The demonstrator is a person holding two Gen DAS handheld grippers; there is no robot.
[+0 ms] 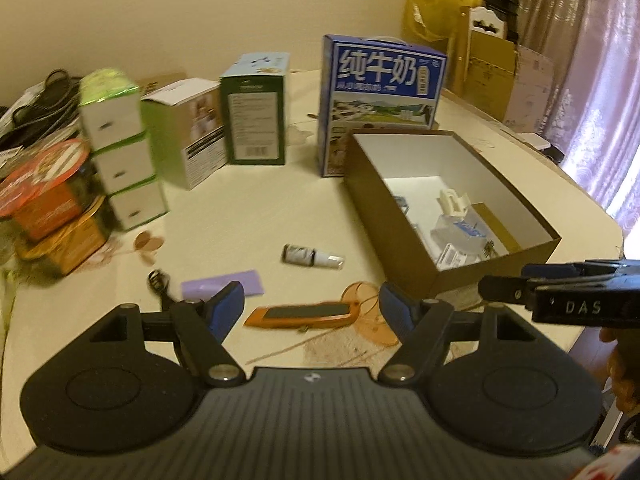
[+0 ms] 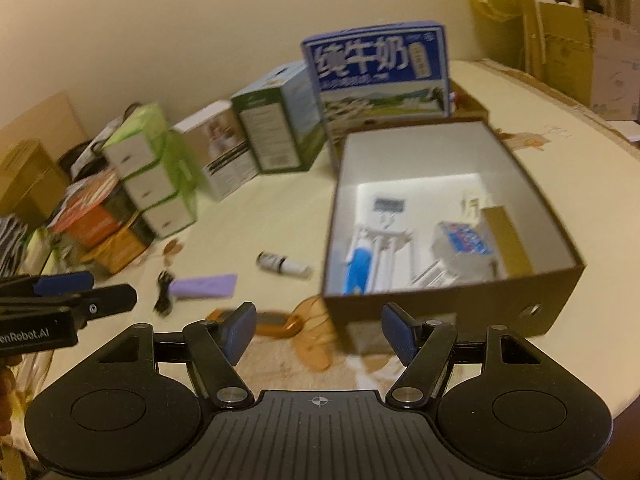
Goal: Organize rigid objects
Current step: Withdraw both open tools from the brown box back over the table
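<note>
Grippers first: the left gripper (image 1: 312, 308) hangs over the near edge of the bench (image 1: 248, 208) with its jaws wide and nothing between the blue pads, and the right gripper (image 2: 319, 334) beside it is just as wide and just as empty. Neither touches anything.

Just beyond the left gripper's pads lies an orange flat tool (image 1: 304, 314), long side across the view, flat on the bench. Near it on the left are a purple card (image 1: 224, 286) and a small black cord (image 1: 158, 286); a little farther out lies a small white bottle (image 1: 312, 258) on its side. These 4 loose pieces look like what remains to be sorted.

The open brown box (image 2: 452, 304) stands just ahead of the right gripper, on the right side of the bench, and already holds several small items, among them a blue-and-white tube (image 2: 358, 268) and a wrapped packet (image 2: 464, 244). Its near left corner is clear, so that seems the place to drop things.

The step in hand is likely a pick of the orange tool. To do it well, I would turn the left gripper so the pads close across the tool's narrow width, come down low enough to get under its edges, and squeeze at its middle so it does not tip. The bottle may roll if nudged, so approach from above, not from the side. Both views are slightly blurred, so fine detail is uncertain.
</note>
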